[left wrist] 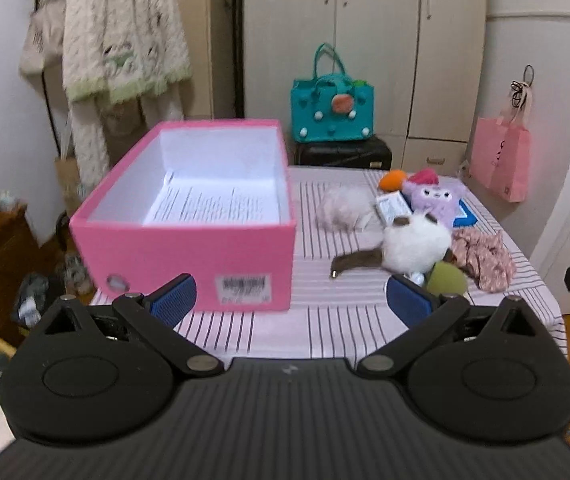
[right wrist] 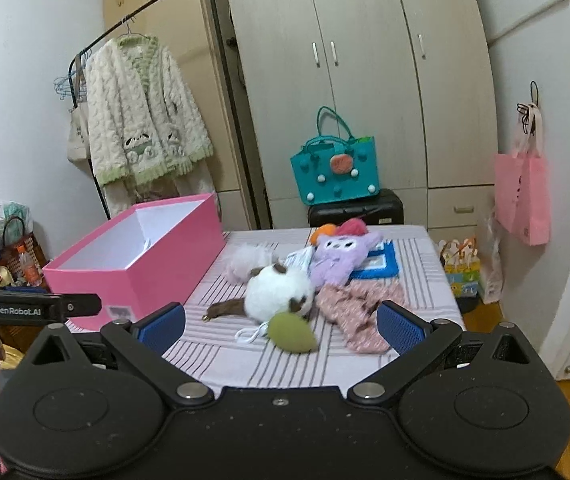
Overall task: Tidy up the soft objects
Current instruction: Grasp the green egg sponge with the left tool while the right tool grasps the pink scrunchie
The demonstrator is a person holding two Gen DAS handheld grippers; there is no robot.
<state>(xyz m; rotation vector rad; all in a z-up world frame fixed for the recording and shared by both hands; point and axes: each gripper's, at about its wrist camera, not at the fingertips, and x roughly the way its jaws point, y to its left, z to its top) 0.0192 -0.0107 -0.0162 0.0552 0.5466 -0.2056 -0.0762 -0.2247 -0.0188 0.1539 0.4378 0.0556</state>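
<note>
Left wrist view has the pink box sitting lidless on the left of the striped table, just a printed sheet inside. Soft stuff is piled to its right, apart from it: white plush, green pouch, pink floral cloth, purple plush, fluffy pale ball. Left gripper is spread wide, nothing in it. Right gripper is the same, gaping and empty, hanging over the table's near edge facing the pile.

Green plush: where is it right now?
The green plush lies at the near edge of the pile on the striped table, touching the white plush, left of the pink floral cloth.
</note>
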